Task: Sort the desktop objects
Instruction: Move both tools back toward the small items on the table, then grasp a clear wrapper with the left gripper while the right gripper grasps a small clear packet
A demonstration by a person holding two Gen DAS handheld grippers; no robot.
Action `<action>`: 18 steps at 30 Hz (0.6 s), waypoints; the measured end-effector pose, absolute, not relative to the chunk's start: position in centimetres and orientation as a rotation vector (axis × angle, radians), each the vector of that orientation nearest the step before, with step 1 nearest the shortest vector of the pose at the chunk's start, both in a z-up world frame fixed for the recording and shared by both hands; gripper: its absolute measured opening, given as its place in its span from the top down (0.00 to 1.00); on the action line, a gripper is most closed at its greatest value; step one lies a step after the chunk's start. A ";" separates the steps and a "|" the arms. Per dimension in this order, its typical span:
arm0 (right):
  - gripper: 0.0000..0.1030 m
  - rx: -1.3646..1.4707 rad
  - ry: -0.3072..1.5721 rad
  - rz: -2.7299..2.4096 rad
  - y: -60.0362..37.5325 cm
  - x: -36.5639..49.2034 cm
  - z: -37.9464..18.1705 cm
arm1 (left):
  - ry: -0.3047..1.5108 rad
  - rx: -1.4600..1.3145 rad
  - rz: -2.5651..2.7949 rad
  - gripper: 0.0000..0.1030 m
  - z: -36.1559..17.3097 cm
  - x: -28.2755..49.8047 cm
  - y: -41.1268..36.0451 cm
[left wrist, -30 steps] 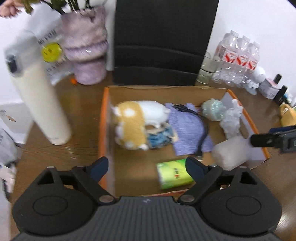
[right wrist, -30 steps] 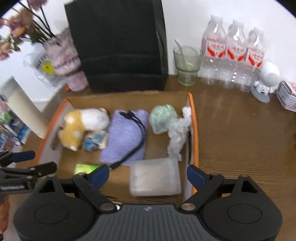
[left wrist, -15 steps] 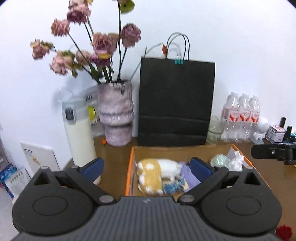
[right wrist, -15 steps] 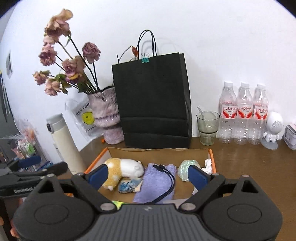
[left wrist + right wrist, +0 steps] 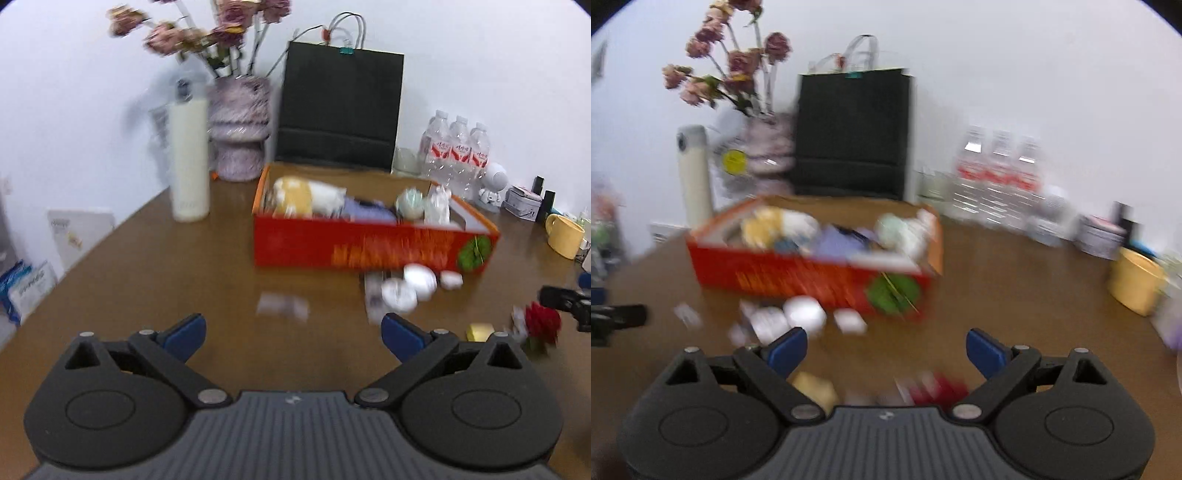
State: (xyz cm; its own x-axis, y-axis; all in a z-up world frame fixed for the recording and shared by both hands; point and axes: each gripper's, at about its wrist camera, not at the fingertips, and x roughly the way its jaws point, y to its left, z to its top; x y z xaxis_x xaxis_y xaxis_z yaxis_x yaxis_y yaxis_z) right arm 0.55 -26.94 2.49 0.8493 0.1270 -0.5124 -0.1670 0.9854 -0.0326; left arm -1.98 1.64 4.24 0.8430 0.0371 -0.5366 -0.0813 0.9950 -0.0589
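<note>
A red-orange cardboard box (image 5: 369, 247) stands mid-table, holding a yellow-white plush toy (image 5: 295, 194), purple cloth and crumpled white items. Loose things lie before it: white round lids (image 5: 406, 288), a small pale packet (image 5: 282, 305), a yellow block (image 5: 479, 331) and a red rose (image 5: 542, 322). My left gripper (image 5: 291, 334) hangs open over bare table, short of the packet. My right gripper (image 5: 886, 350) is open too. The rose (image 5: 938, 389) and yellow block (image 5: 814, 389) lie low between its fingers, untouched. Both views are blurred.
Behind the box stand a cream flask (image 5: 188, 162), a vase of dried flowers (image 5: 240, 136), a black paper bag (image 5: 340, 110) and water bottles (image 5: 458, 147). A yellow mug (image 5: 563, 234) and small jars sit at the right. The table's edge curves off at the left.
Both grippers have pulled back from above the box toward the table's near side and dropped lower. The box now shows its red front, and loose items before it have come into view.
</note>
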 end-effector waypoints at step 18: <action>0.37 0.027 0.560 0.251 -29.8 -1.9 -0.1 | 0.620 0.028 -0.032 0.07 2.1 -2.2 -4.0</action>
State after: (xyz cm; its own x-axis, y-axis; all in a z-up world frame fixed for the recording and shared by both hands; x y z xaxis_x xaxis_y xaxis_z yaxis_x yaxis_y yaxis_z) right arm -1.93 -29.79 -0.14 0.8174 0.2429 -0.5223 -0.2281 0.9691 0.0938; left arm -2.20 -4.02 2.11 0.8134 -0.0219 -0.5813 0.0386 0.9991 0.0162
